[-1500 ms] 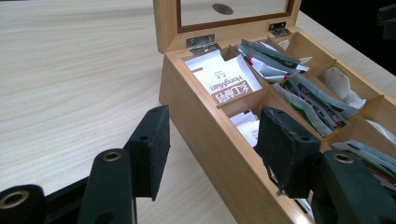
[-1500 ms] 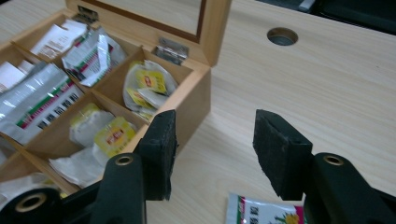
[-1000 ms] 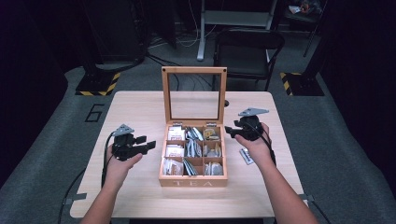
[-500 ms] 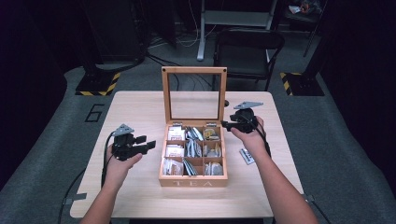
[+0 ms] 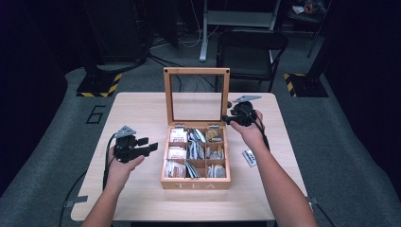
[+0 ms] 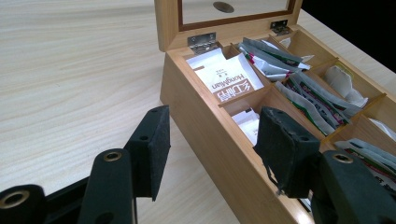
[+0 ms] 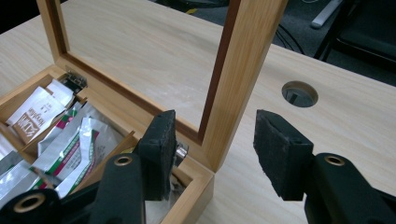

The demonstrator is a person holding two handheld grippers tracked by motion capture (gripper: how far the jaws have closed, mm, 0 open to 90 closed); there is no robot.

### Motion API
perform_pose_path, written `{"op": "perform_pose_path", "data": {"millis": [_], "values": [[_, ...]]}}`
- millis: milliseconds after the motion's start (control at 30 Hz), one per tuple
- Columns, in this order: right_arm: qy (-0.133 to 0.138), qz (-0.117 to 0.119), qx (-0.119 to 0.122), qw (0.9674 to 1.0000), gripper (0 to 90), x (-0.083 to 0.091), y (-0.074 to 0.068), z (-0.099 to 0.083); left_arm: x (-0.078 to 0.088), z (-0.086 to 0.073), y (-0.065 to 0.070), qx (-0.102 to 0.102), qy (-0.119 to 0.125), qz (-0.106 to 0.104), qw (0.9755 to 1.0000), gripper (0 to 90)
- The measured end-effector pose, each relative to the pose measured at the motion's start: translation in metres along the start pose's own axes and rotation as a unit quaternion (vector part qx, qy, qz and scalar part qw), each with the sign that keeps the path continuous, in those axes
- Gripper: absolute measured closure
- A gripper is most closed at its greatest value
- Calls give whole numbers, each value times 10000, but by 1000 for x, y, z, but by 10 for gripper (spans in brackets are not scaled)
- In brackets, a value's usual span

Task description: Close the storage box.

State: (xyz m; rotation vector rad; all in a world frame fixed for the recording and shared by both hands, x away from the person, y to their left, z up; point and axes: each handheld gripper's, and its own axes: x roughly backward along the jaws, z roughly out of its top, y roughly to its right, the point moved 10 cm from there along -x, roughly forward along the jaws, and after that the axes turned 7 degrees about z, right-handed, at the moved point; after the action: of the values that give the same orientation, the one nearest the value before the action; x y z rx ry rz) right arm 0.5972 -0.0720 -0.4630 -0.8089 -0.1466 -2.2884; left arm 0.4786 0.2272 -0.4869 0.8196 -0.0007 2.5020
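Observation:
A wooden tea box (image 5: 196, 182) stands mid-table with its glass lid (image 5: 196, 72) upright. Its compartments hold several tea sachets (image 6: 225, 83). My right gripper (image 5: 227, 118) is at the lid's right edge. In the right gripper view its jaws (image 7: 212, 154) stand open on either side of the lid's side rail (image 7: 238, 79), and the pads (image 7: 280, 151) are clear of the wood. My left gripper (image 5: 147, 144) hovers left of the box, open. Its jaws (image 6: 217, 149) point at the box's left wall (image 6: 205, 126) with nothing held.
One loose sachet (image 5: 249, 157) lies on the table right of the box, under my right forearm. A round cable hole (image 7: 300, 93) is in the tabletop beyond the lid. A black chair (image 5: 250, 42) stands behind the table's far edge.
My right gripper has moved away from the person and slightly left, up to the lid's right edge. The left gripper and the box have stayed put.

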Motion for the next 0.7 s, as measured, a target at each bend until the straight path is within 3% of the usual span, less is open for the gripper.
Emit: {"op": "perform_pose_path", "data": {"millis": [167,533,700], "values": [[-16,-4,-149,9999,483,-10,8,-2,-1,-1,0,-15,-23,-19,10000,444],[-38,-4,-153,9999,490,-24,15,3,-2,-2,1,8,-29,-29,10000,444],[55,171,-165,9997,517,-30,12,6,-2,-2,0,32,-28,-29,10000,444]]}}
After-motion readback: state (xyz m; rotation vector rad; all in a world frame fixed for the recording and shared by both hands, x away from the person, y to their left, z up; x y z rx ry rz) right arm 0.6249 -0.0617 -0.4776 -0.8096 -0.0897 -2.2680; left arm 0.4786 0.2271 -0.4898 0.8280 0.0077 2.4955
